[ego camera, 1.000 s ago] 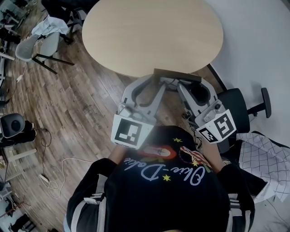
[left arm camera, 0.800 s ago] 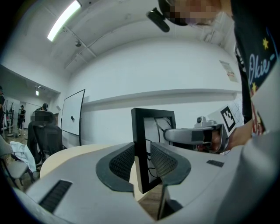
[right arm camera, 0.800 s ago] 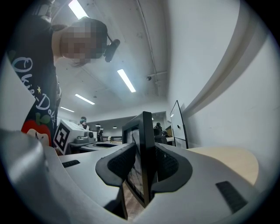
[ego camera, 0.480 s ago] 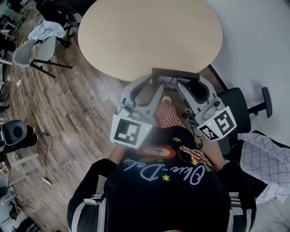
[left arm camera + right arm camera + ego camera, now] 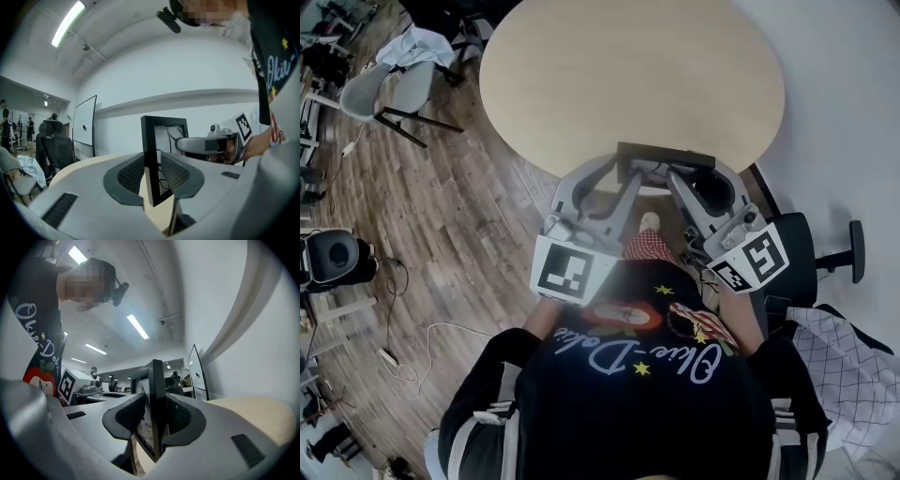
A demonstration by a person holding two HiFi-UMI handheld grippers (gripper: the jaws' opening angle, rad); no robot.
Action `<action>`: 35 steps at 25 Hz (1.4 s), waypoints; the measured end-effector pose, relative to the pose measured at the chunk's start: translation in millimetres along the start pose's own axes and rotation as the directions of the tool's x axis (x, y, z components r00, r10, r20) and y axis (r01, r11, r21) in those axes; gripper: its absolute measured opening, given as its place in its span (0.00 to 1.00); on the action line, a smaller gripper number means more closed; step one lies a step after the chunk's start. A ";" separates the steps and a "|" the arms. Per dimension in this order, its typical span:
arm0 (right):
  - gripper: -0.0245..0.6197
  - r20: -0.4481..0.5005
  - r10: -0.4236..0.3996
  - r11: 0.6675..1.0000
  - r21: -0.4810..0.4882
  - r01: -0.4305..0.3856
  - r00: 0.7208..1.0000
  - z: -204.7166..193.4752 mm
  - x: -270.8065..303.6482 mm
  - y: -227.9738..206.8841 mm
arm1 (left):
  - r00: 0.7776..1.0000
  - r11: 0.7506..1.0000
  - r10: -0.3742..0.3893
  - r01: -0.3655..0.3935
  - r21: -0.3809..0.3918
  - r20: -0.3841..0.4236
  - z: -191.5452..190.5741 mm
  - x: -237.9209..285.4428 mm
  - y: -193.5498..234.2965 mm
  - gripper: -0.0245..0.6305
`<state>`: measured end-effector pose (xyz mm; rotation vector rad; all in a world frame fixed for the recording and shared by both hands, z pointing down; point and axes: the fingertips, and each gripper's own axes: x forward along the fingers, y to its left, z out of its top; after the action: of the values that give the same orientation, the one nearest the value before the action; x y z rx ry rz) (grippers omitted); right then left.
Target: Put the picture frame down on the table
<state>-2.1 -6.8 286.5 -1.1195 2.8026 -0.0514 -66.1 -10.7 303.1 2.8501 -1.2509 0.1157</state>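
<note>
picture frame [image 5: 666,156] at round table [image 5: 628,75] near edge; wood floor [image 5: 459,216]

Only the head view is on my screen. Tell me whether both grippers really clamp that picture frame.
Observer: In the left gripper view, the left gripper has both jaws pressed on one black side bar of the picture frame.
Operator: Now report the right one.
Observer: The right gripper clamps the opposite side bar the same way.
Operator: Give me the frame's pose.
Observer: Upright; whether its bottom touches the table I cannot tell.
</note>
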 end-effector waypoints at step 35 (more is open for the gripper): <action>0.19 -0.016 0.080 0.996 0.047 -0.079 0.997 -16.9 42.0 -115.2 | 0.995 0.997 0.073 -0.072 0.007 -0.066 -12.2 111.1 38.5 0.19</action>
<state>44.3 -119.6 307.9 -1.0018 2.8424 -0.1189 -20.2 -117.6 323.9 2.7805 -1.3432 0.2128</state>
